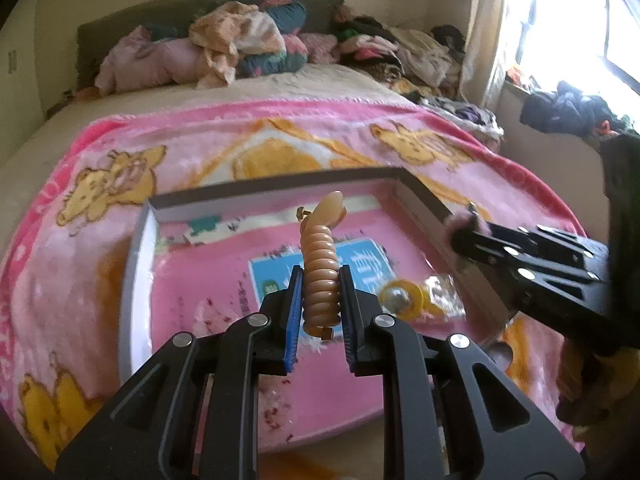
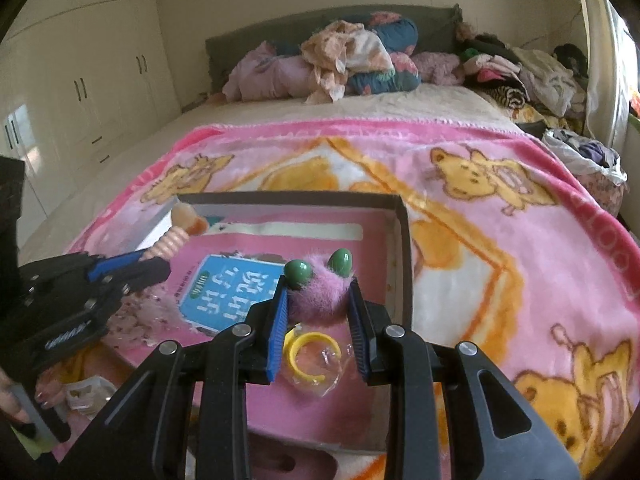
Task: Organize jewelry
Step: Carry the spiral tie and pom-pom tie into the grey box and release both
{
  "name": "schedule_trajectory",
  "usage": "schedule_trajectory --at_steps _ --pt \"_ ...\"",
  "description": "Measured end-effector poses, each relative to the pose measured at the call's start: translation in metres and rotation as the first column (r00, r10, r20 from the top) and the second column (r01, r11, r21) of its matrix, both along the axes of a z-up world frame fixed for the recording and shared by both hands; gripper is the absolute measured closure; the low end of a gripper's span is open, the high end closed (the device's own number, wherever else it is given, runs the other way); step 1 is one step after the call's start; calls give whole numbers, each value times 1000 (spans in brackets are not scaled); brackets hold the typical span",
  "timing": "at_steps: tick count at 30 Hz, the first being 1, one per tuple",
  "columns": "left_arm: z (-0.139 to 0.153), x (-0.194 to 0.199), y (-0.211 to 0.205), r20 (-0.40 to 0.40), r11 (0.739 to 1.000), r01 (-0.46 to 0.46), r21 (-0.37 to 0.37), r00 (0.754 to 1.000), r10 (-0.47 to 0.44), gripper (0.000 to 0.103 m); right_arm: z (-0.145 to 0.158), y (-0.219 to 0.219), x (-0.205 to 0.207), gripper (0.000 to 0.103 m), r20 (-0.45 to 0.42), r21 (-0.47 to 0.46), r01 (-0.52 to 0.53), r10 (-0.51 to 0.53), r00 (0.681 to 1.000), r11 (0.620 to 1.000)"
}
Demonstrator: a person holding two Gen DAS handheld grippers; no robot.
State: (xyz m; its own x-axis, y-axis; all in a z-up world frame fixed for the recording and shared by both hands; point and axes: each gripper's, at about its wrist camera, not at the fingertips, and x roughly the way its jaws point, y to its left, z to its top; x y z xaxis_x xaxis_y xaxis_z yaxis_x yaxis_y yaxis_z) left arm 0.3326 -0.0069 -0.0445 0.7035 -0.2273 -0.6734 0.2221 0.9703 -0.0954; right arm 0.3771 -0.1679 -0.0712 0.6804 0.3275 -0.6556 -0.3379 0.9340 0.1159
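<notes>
My left gripper [image 1: 320,292] is shut on a beige ribbed hair clip [image 1: 320,264] and holds it above the shallow grey-rimmed box [image 1: 280,184] with a pink printed floor. It shows too in the right wrist view [image 2: 172,242]. My right gripper [image 2: 318,300] is shut on a fuzzy pink hair piece with two green beads [image 2: 320,288], over the box's right side. In the left wrist view the right gripper [image 1: 466,228] reaches in from the right. A yellow ring in clear wrap [image 2: 308,354] lies in the box below the right gripper; it shows in the left wrist view [image 1: 404,298].
The box [image 2: 402,240] sits on a pink bear-print blanket [image 2: 500,240] over a bed. Pillows and piled clothes [image 2: 340,60] lie at the headboard. White wardrobes [image 2: 80,80] stand left, a bright window [image 1: 560,20] right. A small white packet [image 2: 86,394] lies near the front left.
</notes>
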Motion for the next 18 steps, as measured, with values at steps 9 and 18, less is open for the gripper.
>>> schedule_trajectory --at_steps 9,18 --pt "-21 -5 -11 -75 999 48 6 996 -48 92 -16 3 8 76 -42 -35 8 -9 999 999" --pt "-35 -9 -13 -102 999 50 5 994 -49 92 -14 -12 -5 58 -34 -2 34 -34 999 999"
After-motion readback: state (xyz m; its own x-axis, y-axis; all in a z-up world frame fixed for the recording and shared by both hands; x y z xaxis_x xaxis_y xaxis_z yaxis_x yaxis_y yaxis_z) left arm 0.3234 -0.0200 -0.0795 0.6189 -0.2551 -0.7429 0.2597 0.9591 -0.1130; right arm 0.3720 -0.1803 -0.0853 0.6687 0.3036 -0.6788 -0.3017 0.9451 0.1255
